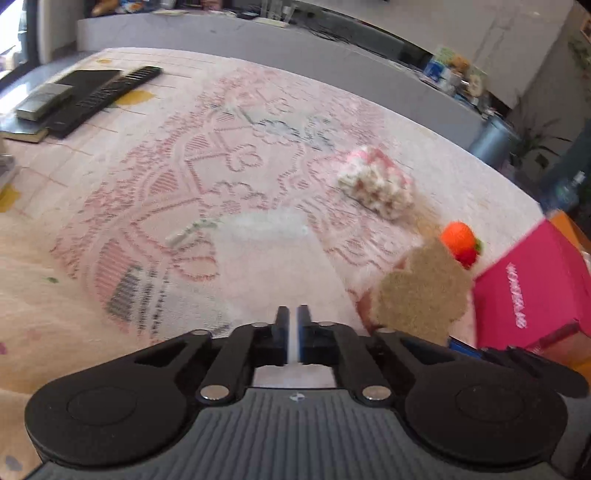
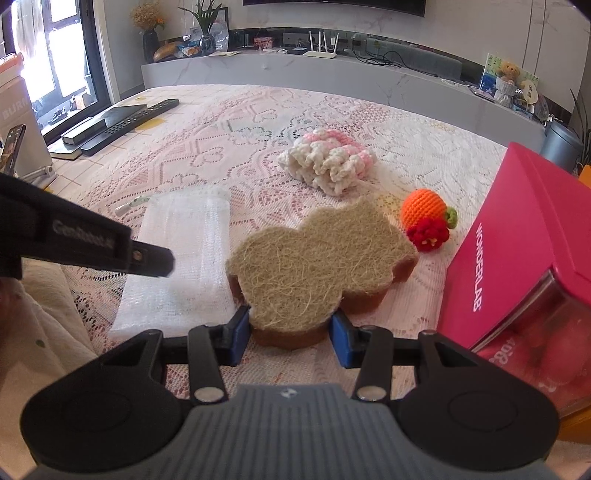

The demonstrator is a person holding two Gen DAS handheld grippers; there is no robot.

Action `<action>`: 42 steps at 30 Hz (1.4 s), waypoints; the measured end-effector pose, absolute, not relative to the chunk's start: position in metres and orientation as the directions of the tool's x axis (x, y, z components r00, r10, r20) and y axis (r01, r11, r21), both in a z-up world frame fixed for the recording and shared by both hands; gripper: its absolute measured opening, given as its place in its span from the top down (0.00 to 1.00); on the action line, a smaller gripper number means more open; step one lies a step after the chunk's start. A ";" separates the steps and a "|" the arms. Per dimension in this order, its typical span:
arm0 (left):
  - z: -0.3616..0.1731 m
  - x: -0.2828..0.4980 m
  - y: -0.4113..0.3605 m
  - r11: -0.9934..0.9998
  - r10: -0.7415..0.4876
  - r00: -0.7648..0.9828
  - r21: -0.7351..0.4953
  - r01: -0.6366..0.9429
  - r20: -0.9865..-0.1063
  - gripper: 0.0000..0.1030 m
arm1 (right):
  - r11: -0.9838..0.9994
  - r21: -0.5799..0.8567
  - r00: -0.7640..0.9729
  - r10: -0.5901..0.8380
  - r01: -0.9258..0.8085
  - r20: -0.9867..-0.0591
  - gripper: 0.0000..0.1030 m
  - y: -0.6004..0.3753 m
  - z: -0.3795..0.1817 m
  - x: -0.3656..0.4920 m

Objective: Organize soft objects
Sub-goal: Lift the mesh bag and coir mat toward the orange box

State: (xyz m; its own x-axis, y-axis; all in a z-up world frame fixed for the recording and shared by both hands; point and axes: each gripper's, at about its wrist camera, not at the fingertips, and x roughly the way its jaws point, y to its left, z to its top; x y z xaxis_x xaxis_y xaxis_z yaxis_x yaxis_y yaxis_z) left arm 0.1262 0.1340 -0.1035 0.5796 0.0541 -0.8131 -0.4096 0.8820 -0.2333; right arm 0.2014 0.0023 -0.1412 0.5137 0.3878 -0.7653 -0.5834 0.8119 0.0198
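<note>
Right gripper (image 2: pixel 290 328) clamped on the cloud-shaped sponge's (image 2: pixel 314 266) near lobe, light and squashy I'd say, left gripper (image 1: pixel 293 325) nearly together, empty

Lace-covered table (image 2: pixel 258 110), remotes (image 2: pixel 129 122), white pouch (image 2: pixel 184 251), crochet pieces (image 2: pixel 328 162), pink box (image 2: pixel 517 240)

**Bright living room behind a lace-covered desk**

The desk (image 2: pixel 184 147) is covered by a pink-and-white lace cloth (image 2: pixel 424 162). Behind it, a long curved marble-look ledge (image 2: pixel 332 74) is seen below a pale marble wall (image 2: pixel 498 33). Daylight is admitted through a dark-framed window (image 2: pixel 55 55) at the left. Potted plants (image 2: pixel 203 14) are set on the ledge.
</note>
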 end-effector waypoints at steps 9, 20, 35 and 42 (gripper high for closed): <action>-0.118 0.140 0.126 0.887 0.103 0.508 -0.153 -0.437 -0.855 0.30 | 0.805 0.006 0.517 0.386 -0.593 -0.764 0.56 0.004 -0.142 0.201; -0.118 0.145 0.102 0.932 0.155 0.525 -0.051 -0.358 -0.837 0.93 | 0.805 -0.003 0.522 0.382 -0.593 -0.762 0.56 0.005 -0.143 0.199; -0.089 0.121 0.126 0.909 0.097 0.617 -0.183 -0.375 -0.781 1.00 | 0.761 -0.019 0.549 0.449 -0.648 -0.705 0.57 0.004 -0.118 0.185; -0.066 0.103 0.126 0.926 0.090 0.684 -0.192 -0.325 -0.724 1.00 | 0.763 -0.036 0.585 0.464 -0.645 -0.665 0.57 -0.005 -0.090 0.180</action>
